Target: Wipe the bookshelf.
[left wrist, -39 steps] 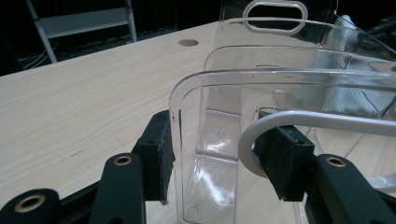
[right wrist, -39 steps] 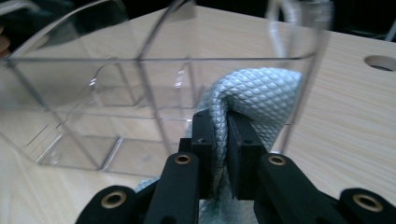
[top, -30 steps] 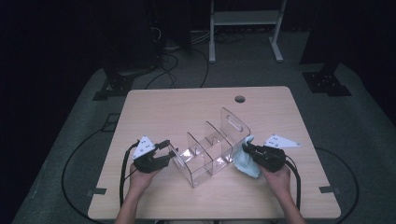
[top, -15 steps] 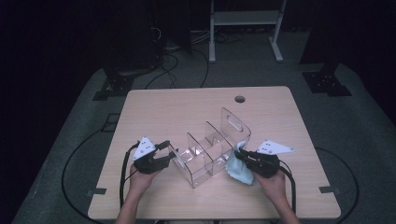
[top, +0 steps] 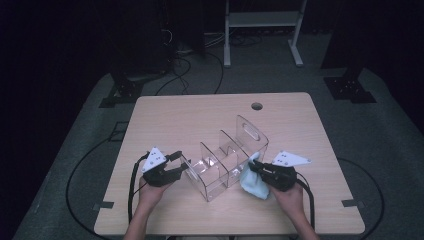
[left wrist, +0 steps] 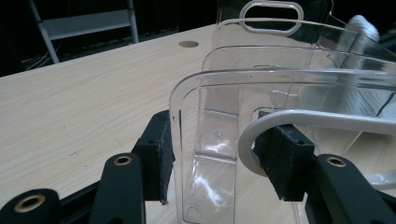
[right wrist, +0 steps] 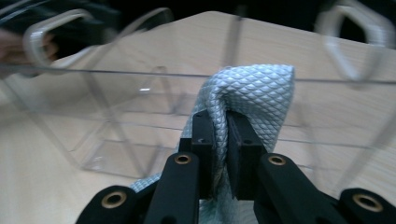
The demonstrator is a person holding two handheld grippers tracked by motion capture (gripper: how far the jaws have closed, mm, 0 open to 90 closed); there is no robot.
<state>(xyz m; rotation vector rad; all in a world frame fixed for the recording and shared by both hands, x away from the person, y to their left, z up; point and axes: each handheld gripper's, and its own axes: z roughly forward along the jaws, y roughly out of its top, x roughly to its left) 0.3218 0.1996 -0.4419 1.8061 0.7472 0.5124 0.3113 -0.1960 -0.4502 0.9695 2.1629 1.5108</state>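
Note:
A clear plastic organizer (top: 225, 160) with several compartments and handle cut-outs stands at the middle of the wooden table (top: 200, 120). My left gripper (top: 180, 161) holds its left end wall. In the left gripper view the pads (left wrist: 159, 158) press from both sides on that curved wall (left wrist: 205, 116). My right gripper (top: 255, 170) is shut on a light blue textured cloth (top: 252, 185). It holds the cloth against the organizer's right side wall. In the right gripper view the cloth (right wrist: 252, 88) folds over the closed gripper (right wrist: 219, 135), with the clear wall (right wrist: 116, 116) just behind.
A round cable hole (top: 257, 106) sits near the table's far edge. Bare tabletop lies behind and to both sides of the organizer. Cables trail from both grippers over the front edge. A metal rack (top: 260, 20) stands on the dark floor beyond.
My right gripper has slid the cloth a little leftward and nearer along the organizer's side wall. The left gripper and the organizer have stayed put.

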